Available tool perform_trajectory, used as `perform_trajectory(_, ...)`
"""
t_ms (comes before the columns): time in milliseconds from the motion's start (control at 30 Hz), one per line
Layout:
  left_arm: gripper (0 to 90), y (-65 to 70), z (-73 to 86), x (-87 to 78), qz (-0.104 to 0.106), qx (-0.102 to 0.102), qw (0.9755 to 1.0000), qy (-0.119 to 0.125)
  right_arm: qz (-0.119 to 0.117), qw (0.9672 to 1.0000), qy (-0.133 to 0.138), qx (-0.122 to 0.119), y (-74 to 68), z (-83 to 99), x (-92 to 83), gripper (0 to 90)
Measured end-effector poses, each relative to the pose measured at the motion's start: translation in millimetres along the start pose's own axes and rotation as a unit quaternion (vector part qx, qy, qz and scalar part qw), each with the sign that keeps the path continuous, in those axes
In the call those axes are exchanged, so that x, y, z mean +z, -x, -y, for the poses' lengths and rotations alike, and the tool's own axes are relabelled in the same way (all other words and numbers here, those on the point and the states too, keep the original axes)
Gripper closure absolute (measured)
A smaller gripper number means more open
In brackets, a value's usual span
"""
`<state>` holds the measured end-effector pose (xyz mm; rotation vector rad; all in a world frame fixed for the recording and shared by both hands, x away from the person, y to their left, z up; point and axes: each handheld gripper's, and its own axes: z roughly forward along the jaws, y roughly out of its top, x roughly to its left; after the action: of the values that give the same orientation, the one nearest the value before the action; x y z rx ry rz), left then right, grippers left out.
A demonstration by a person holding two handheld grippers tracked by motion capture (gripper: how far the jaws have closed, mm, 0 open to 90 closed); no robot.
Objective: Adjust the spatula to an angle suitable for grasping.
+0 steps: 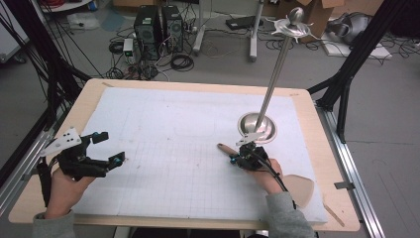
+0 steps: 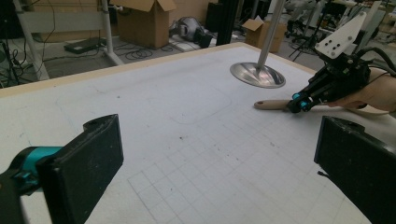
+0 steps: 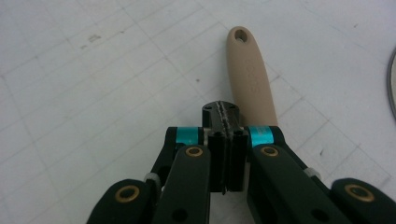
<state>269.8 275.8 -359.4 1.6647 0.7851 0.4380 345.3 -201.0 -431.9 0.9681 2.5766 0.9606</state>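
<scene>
— What have you got in front of you on the right?

— A spatula (image 3: 250, 77). I see its handle best in my right gripper view: smooth, pale beige, rounded at the tip, with a small hanging hole near that tip and faint lettering pressed along its length. It lies flat on the white gridded mat (image 1: 163, 144).

— And the other end of it?

— From the high view, the wide flat blade, the same beige, pokes out past my right wrist near the mat's near right corner. The handle tip points toward the middle of the mat.

— Are you holding it?

— No. My right gripper (image 3: 225, 112) has its jaws pressed together with nothing between them, the pads meeting in a thin seam. The tips sit just over the handle's left edge, about midway along it. Whether they touch it, I cannot tell.

— What is next to it?

— A metal stand (image 1: 257, 126) with a round shiny base, just beyond my right gripper, and a tall pole rising from it.

— And your left side?

— My left gripper (image 1: 106, 148) rests at the mat's left edge, well apart from the spatula. Its jaws stand wide apart, empty, pointing across the mat.
</scene>
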Motion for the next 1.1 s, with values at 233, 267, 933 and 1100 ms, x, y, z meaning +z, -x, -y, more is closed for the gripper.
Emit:
perform_trajectory(233,1.7,-0.3,0.6,0.6,-0.001,0.000,1.0000,-0.001,0.022,0.9997,0.003,0.011,7.1,0.4,1.8,90.0)
perform_trajectory(267,1.7,-0.2,0.6,0.7,-0.001,0.001,1.0000,-0.001,0.025,0.9996,0.003,0.015,8.2,0.5,1.8,90.0)
perform_trajectory(933,1.7,0.9,-0.7,-1.5,0.000,0.001,1.0000,0.003,0.076,0.9946,0.007,0.070,31.3,-0.5,3.0,90.0)
perform_trajectory(1100,1.7,0.5,-0.5,-1.0,0.000,0.002,1.0000,0.002,0.072,0.9948,0.009,0.072,30.9,-0.7,1.2,90.0)
